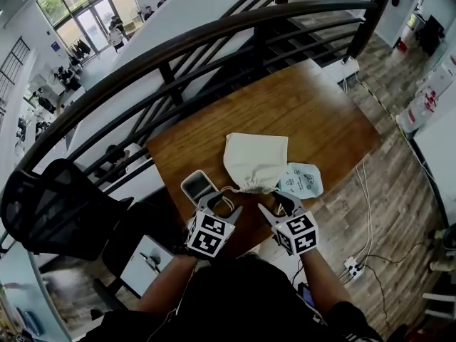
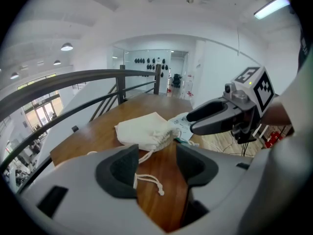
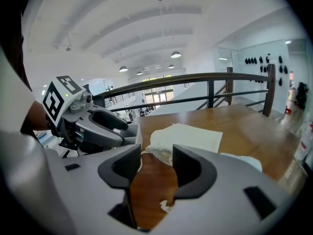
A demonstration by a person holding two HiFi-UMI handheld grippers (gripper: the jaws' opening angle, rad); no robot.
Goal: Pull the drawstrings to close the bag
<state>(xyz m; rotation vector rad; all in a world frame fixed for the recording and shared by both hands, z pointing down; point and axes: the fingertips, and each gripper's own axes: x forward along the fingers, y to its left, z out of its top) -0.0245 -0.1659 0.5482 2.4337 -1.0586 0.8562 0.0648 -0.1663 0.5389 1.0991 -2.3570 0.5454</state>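
A cream drawstring bag (image 1: 255,161) lies on the wooden table (image 1: 306,105), its mouth gathered tight on the side near me. My left gripper (image 1: 223,204) and right gripper (image 1: 278,202) hover side by side just short of that mouth. In the left gripper view the bag (image 2: 142,131) lies ahead, and a knotted white drawstring (image 2: 149,180) rests loose on the wood between the open jaws of the left gripper (image 2: 156,155), with no pad on it. In the right gripper view the right gripper (image 3: 155,155) is open too, with bare table between its jaws and a string end (image 3: 165,205) low down.
A printed white plastic packet (image 1: 303,179) lies against the bag's right side. A small white box (image 1: 197,187) sits at the table's near-left corner. A dark railing (image 1: 214,41) runs behind the table, and a black chair (image 1: 57,205) stands at the left.
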